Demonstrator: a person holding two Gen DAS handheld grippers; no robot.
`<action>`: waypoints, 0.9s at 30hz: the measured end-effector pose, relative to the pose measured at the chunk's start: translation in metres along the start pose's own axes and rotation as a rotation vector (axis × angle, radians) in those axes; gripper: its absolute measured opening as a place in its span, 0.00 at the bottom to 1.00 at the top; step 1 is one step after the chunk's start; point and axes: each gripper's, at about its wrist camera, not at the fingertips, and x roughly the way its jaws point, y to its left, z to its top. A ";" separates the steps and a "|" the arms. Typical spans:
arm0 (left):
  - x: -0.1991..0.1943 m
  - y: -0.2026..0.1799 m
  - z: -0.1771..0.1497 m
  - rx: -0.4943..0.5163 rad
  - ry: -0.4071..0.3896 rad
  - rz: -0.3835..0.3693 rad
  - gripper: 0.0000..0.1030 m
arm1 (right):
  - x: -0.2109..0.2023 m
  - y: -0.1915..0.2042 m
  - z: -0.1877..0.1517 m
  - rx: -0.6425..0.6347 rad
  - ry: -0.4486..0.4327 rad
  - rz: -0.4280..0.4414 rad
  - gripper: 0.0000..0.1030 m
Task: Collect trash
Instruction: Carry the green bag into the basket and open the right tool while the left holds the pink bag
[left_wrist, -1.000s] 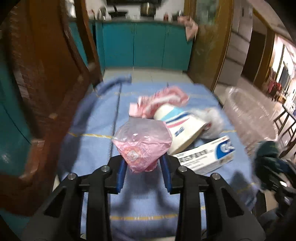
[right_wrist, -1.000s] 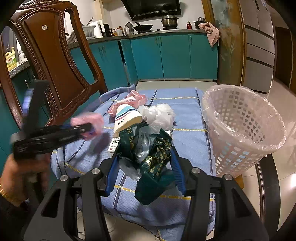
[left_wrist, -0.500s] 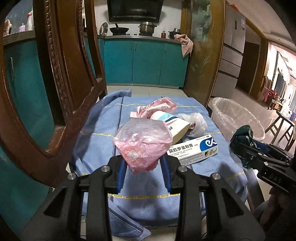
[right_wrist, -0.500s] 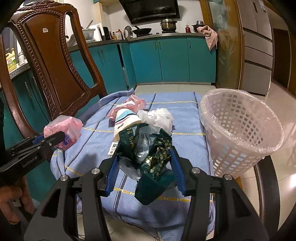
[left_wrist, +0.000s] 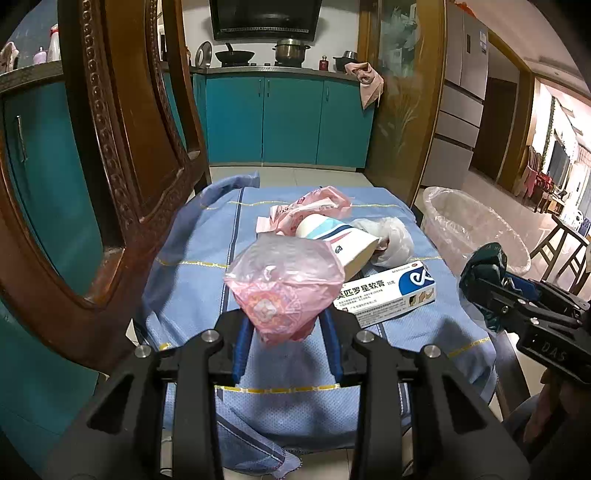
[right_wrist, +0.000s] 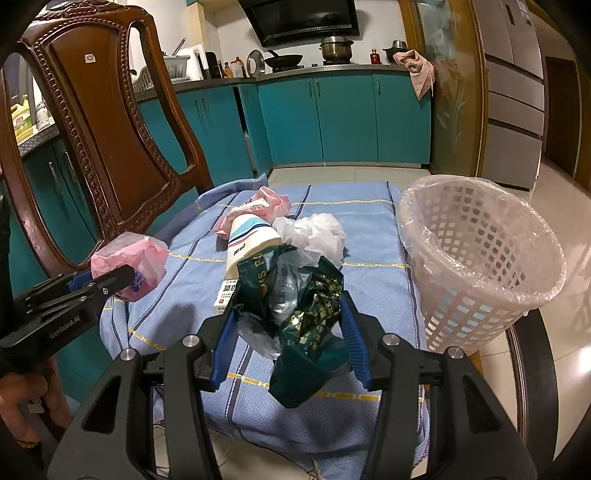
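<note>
Left hand-held gripper (left_wrist: 284, 334): blue ribbed pads pinch one crinkled, translucent pink plastic bag (left_wrist: 282, 284), held above the near edge of the counter. Right hand-held gripper (right_wrist: 286, 343): pads pinch one crumpled dark green foil wrapper (right_wrist: 306, 314), glossy, gold print. On the counter's blue woven cloth (left_wrist: 192, 280) lie four items: one pink wrapper (left_wrist: 314, 206), one striped paper cup (left_wrist: 340, 243) on its side, one white wad (left_wrist: 391, 240), one rectangular carton (left_wrist: 388, 295). One white lattice basket (right_wrist: 480, 258), plastic-lined, stands at the counter's right edge.

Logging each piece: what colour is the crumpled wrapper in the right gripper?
Dark green crumpled foil wrapper with gold print, best seen in the right wrist view.
</note>
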 end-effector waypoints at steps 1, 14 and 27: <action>0.000 0.000 0.000 0.000 0.001 0.000 0.33 | 0.000 0.000 0.000 -0.001 0.000 0.001 0.50; 0.005 0.001 -0.002 0.002 0.006 0.000 0.33 | -0.002 -0.004 0.004 0.005 -0.020 -0.003 0.50; 0.007 0.002 -0.001 -0.007 0.008 0.007 0.34 | 0.004 -0.159 0.065 0.308 -0.223 -0.290 0.54</action>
